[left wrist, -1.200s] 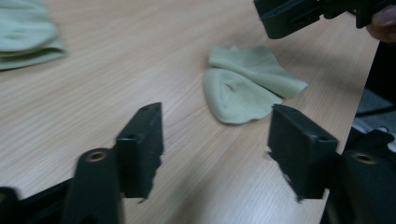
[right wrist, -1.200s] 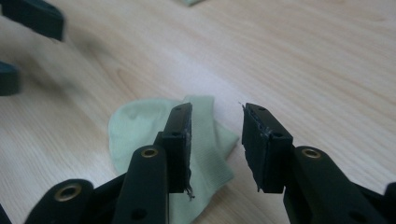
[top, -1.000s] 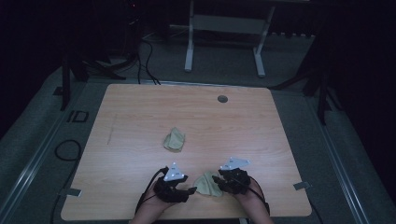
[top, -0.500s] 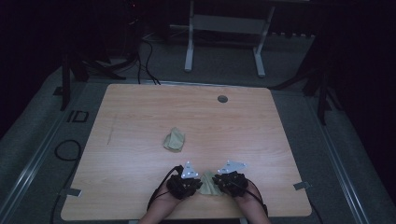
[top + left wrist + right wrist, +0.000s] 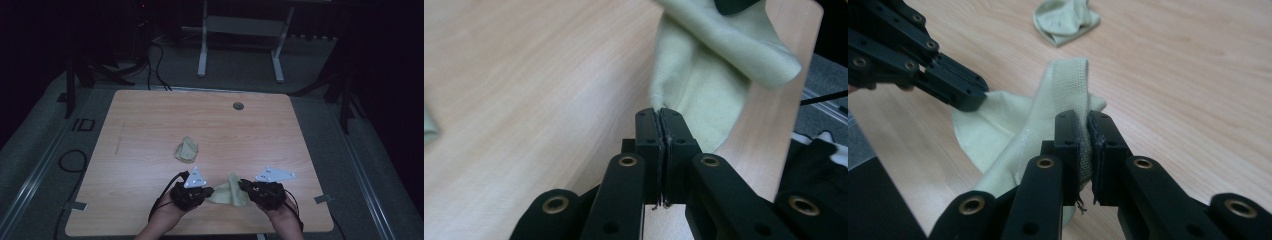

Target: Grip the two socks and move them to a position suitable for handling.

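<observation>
On the wooden table (image 5: 150, 125), I am pinching the pale green sock (image 5: 229, 190) with left gripper (image 5: 209, 190) and right gripper (image 5: 242, 185), both jaws just closed on it.

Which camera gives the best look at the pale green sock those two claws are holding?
The right gripper view: the held sock lies close up with its ribbed cuff, pinched by the right gripper and the left gripper. The left gripper view shows a pinched edge. In the high view it is a small patch.

black gloves (image 5: 186, 196) | black jaws, brass rivets | grey three-cornered plates (image 5: 195, 178)
</observation>
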`<state>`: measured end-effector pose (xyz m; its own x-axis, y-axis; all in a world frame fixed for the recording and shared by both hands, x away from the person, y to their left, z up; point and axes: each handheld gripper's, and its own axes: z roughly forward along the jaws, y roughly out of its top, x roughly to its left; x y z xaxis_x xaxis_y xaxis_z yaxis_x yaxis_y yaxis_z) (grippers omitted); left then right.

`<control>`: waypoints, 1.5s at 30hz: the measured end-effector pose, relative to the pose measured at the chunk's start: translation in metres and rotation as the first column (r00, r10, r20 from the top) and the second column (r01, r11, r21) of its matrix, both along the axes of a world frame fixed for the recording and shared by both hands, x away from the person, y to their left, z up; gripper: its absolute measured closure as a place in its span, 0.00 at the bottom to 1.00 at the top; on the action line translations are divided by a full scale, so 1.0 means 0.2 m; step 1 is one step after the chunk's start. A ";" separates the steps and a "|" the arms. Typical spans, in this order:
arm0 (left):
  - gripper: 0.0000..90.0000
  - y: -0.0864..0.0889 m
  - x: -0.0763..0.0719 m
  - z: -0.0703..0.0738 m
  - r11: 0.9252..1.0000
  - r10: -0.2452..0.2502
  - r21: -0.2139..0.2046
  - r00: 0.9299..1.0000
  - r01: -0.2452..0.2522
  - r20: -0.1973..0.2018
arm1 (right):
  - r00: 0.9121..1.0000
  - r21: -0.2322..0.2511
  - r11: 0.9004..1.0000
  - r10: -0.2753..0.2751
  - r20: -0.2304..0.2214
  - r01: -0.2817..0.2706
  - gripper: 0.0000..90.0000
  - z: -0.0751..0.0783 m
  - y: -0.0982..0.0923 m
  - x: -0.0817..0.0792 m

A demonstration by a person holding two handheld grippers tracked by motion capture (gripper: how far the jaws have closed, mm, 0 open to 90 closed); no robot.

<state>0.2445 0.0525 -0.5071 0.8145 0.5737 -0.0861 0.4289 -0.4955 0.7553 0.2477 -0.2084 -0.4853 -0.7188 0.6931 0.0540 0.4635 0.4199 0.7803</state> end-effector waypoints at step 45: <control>0.91 -0.09 -0.08 -0.25 0.992 -0.091 0.082 0.992 0.098 -0.085 | 0.985 -0.082 0.995 -0.062 -0.162 0.050 0.78 -0.31 -0.16 -0.05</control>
<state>0.2284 0.0336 -0.5579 0.8576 0.5029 -0.1073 0.4350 -0.5983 0.6729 0.2375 -0.2407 -0.5470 -0.6645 0.7387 0.1129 0.6074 0.4458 0.6575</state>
